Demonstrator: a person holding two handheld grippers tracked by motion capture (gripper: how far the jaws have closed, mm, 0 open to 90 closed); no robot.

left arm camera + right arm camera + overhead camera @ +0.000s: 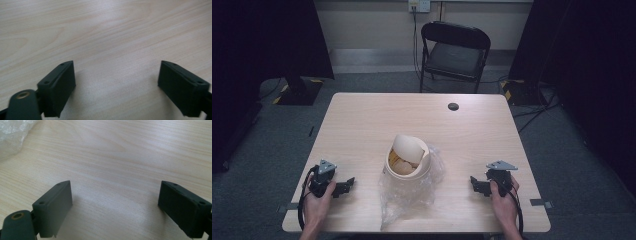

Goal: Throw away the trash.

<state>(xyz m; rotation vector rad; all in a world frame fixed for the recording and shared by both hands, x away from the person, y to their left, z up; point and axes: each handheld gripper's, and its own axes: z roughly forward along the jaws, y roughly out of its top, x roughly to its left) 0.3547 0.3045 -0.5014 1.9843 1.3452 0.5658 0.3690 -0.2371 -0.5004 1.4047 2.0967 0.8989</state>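
A small cream bin with a swing lid (407, 157) stands at the middle front of the wooden table (362, 120), on a crumpled clear plastic bag (404, 197). Something tan shows inside its opening. My left gripper (347, 185) rests on the table to the bin's left, held by a hand, open, with bare wood between its jaws (117, 87). My right gripper (476, 184) rests to the bin's right, also open over bare wood (115, 206). A corner of the plastic bag (12, 135) shows at the top left of the right gripper view.
A black folding chair (455, 50) stands behind the table's far edge. A dark round cable hole (453, 106) sits near the far right of the tabletop. Dark stands and curtains flank the table on grey carpet.
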